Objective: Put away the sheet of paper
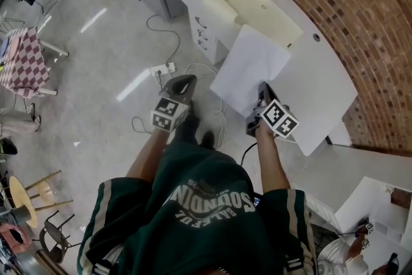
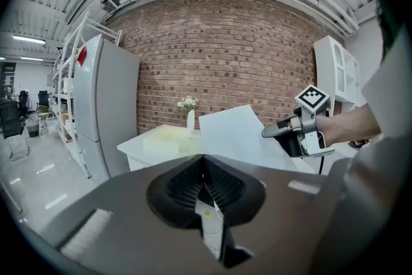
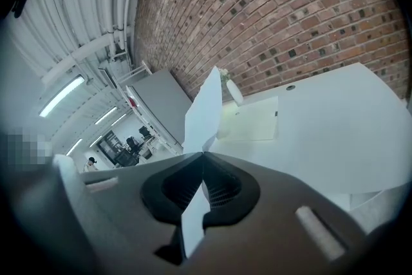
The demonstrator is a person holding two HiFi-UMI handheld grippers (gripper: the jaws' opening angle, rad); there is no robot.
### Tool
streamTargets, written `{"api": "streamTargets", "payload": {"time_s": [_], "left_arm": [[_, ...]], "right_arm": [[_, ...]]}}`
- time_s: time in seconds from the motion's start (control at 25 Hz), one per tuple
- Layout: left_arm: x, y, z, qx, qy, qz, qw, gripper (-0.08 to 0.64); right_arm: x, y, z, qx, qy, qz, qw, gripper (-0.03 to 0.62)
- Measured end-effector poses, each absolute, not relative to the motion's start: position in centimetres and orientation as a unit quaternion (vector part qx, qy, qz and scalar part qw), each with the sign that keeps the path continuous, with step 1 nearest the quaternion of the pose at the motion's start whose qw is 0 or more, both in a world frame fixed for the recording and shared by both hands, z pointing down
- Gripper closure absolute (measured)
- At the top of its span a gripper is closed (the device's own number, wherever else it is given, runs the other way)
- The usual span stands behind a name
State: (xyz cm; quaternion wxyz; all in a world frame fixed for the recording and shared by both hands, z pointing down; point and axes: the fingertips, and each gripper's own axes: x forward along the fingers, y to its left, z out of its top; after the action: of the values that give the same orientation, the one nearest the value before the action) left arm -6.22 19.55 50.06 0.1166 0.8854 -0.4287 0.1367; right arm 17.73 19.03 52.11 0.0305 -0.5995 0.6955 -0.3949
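- Red brick wall (image 1: 360, 3) backs a curved white worktop (image 1: 328, 84).
- Right gripper (image 1: 262, 91): jaws clamped on the near edge of the white sheet of paper (image 1: 248, 64), which reaches far-left above the worktop.
- Left gripper (image 1: 182, 82): jaws closed and empty, left of the sheet.

Shirt (image 1: 199, 216): dark green, pale block lettering across the chest
Sleeves (image 1: 103, 219): short, green, with pale stripes down the outer edge
Shoes (image 1: 207, 138): dark
Left gripper (image 1: 185, 79): dark grey tapered shell, with a cube (image 1: 168, 111) of black-and-white square markers
Right gripper (image 1: 262, 88): black body, with its own marker cube (image 1: 279, 119)
Jaw faces: broad grey plates with black ribbed pads (image 2: 187, 187) sunk in a hollow
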Motion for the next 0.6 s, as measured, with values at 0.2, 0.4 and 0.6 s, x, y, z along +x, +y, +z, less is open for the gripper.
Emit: {"api": "streamTargets", "payload": {"time_s": [0.2,0.4,0.6], "left_arm": [[-6.1,17.0,50.6,0.89,-0.419,0.134,0.118,0.549],[-6.2,12.9,51.1,0.895,-0.407,0.135,0.122,0.549],[-6.6,7.9,51.5,0.901,-0.39,0.14,0.126,0.549]], "right_arm": [[17.4,16.9,52.3,-0.606,0.69,-0.394,0.033,0.591],[17.2,13.3,52.5,-0.614,0.682,-0.396,0.033,0.591],[16.6,8.8,52.7,-0.624,0.672,-0.397,0.032,0.591]]}}
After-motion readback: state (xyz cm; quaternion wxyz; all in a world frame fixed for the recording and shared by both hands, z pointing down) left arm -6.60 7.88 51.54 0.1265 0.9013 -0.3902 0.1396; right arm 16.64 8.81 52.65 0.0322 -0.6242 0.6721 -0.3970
